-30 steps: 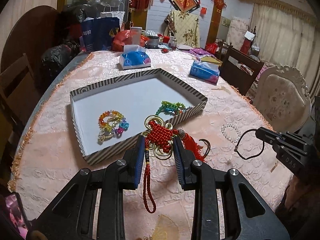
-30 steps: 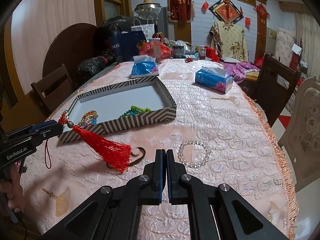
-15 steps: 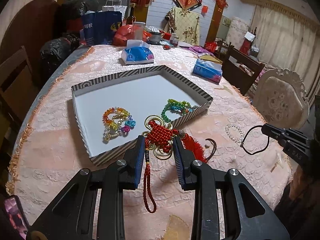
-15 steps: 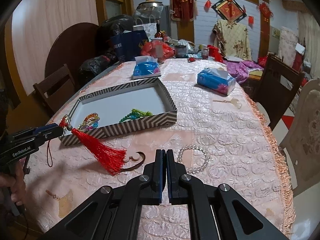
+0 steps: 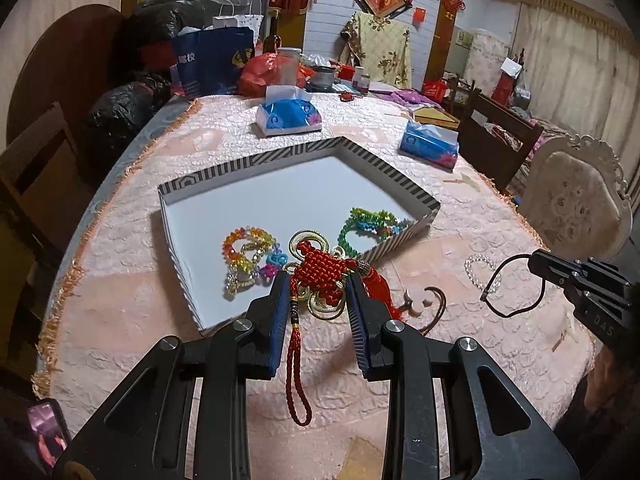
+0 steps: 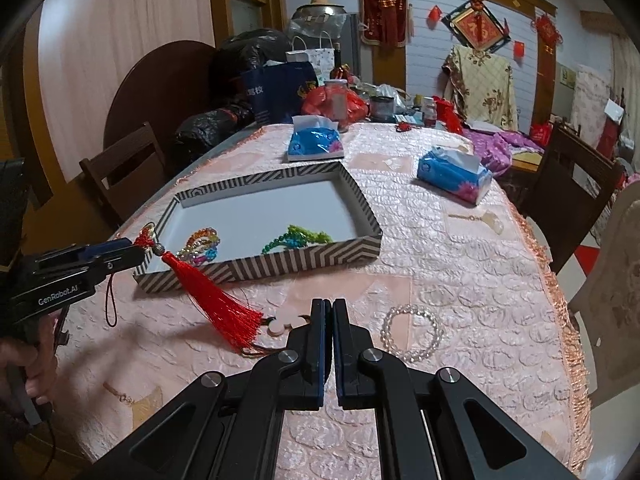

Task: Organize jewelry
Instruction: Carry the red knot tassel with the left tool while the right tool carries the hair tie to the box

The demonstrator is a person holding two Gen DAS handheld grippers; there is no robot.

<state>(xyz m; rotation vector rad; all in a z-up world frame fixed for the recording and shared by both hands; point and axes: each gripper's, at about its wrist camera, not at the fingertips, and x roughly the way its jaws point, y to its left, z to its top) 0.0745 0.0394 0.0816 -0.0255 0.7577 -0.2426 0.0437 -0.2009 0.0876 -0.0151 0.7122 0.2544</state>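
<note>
**A:** Two bracelets already lie in the striped tray [image 5: 400,178], the biggest thing on the pink tablecloth [image 5: 132,312]. Why is it angled with a corner toward us?

**B:** My guess is that this leaves its near wall within reach of both hands. The rainbow bead bracelet [image 5: 244,246] lies at about seven o'clock on the tray floor and the green bead bracelet [image 5: 370,222] at about five, apart so they don't tangle.

**A:** And the red knot ornament [image 5: 320,270]?

**B:** The left gripper [image 5: 318,300] has it clenched by the woven knot, pads pressing on both sides. In the right wrist view it hangs at the tray's near left corner, tassel [image 6: 218,300] slanting down toward four o'clock with its tip on the cloth. Held by the knot, the long tassel and the cord loop [image 5: 298,380] dangle free, so I judge it is being carried over the wall into the tray.

**A:** The right gripper [image 6: 329,316]?

**B:** Its fingers are pressed together and a thin black cord loop [image 5: 516,284] hangs from their tips. I cannot tell whether they pinch it.

**A:** What is left outside?

**B:** The clear bead bracelet [image 6: 412,332] at one o'clock of the right fingertips, and a small pale pendant on a brown cord [image 6: 286,324] at eleven, just beside the tassel tip.
</note>
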